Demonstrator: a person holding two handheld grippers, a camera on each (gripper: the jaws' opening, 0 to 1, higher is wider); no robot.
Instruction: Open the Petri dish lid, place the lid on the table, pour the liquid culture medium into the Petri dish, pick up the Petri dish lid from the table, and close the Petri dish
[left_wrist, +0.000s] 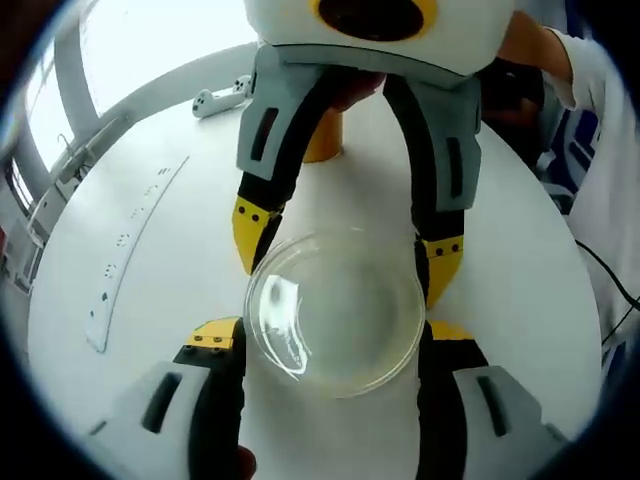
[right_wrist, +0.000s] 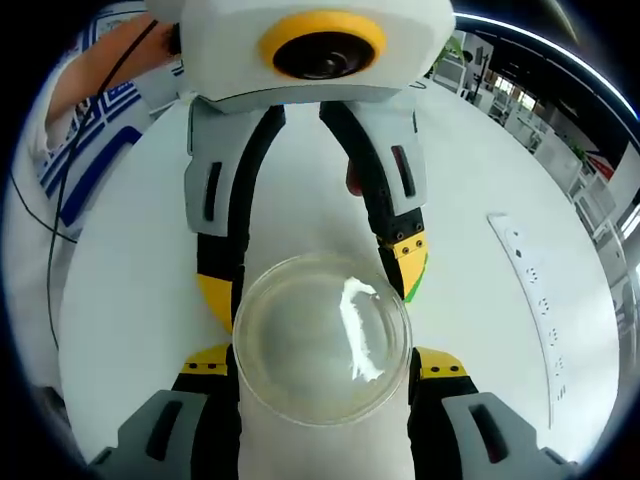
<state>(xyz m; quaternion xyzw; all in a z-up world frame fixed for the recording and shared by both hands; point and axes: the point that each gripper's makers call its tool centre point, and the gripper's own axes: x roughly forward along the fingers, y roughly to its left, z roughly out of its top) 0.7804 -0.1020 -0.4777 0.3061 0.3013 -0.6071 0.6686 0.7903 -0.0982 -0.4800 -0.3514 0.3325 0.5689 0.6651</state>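
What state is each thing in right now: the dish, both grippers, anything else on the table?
Petri dish: on the white table, lid seemingly on, contents unclear.
Left gripper: jaws either side of the dish; contact unclear.
Right gripper: jaws flanking the dish from the opposite side; grip unclear.
Yellow container: upright behind the right gripper, mostly hidden.
White controller: lying at the far table edge.

A white round table (left_wrist: 150, 300) carries a clear Petri dish (left_wrist: 335, 310) and a ruler-like strip (left_wrist: 125, 250).

Clear glass, yellow tips, white table

The Petri dish (left_wrist: 335, 312) is colourless and transparent with white glare; both grippers are grey and black with yellow fingertips (right_wrist: 412, 262); the table (left_wrist: 150, 280) is white; the sleeve (right_wrist: 95, 120) seems blue-and-white patterned.
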